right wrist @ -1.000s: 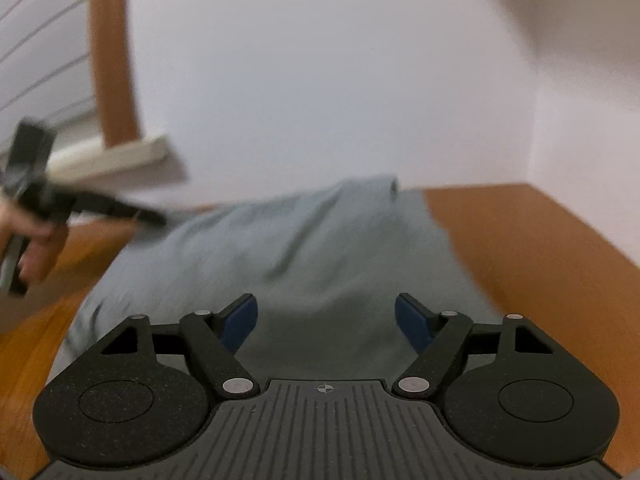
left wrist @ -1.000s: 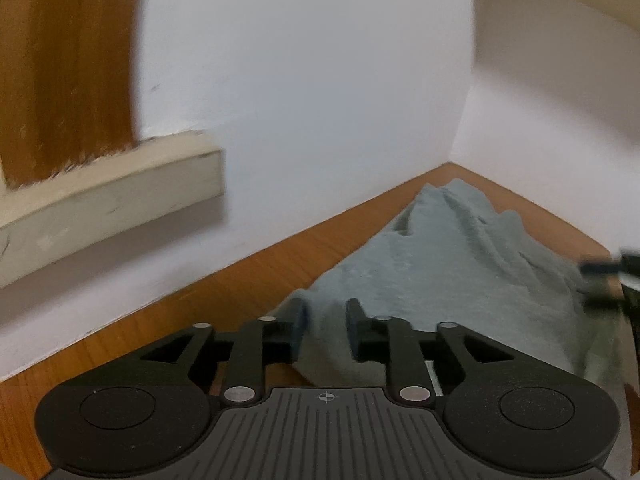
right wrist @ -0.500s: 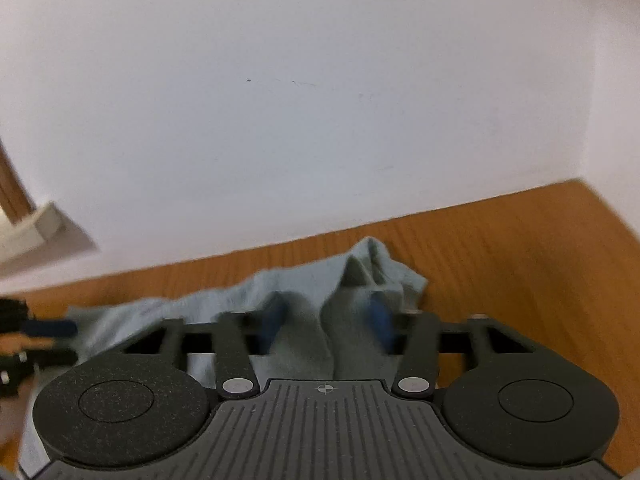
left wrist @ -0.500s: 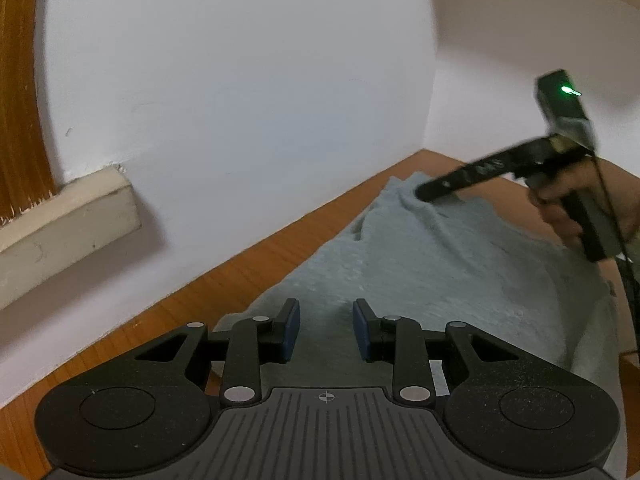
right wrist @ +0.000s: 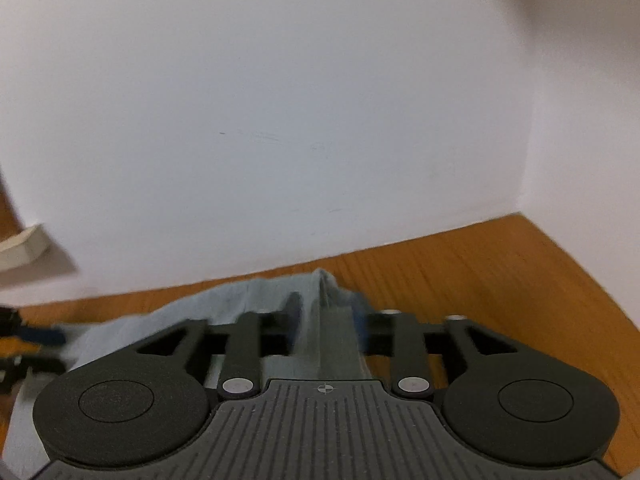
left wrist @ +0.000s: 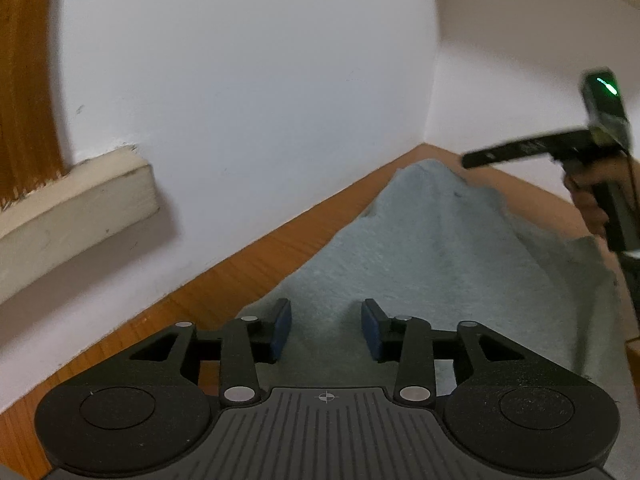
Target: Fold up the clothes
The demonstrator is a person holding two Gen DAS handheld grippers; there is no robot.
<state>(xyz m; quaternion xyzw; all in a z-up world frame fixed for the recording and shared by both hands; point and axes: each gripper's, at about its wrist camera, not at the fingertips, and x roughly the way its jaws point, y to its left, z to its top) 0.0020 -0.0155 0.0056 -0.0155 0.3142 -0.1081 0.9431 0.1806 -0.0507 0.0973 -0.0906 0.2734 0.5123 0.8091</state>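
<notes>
The left gripper [left wrist: 326, 330] hovers low over the near edge of the grey-blue garment [left wrist: 432, 252] on the wooden desk [left wrist: 248, 264], its fingers [left wrist: 280, 330] spreading apart with cloth under the gap but not pinched. The right gripper [right wrist: 326, 320] has a raised ridge of that garment [right wrist: 334, 340] between its fingers, which are parting; whether they press it is unclear.

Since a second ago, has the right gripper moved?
Yes. In the left wrist view the right gripper now sits up by the wall corner; earlier it was low at the picture's right edge. Its jaws are opening, with a fold of grey cloth between them.
</notes>
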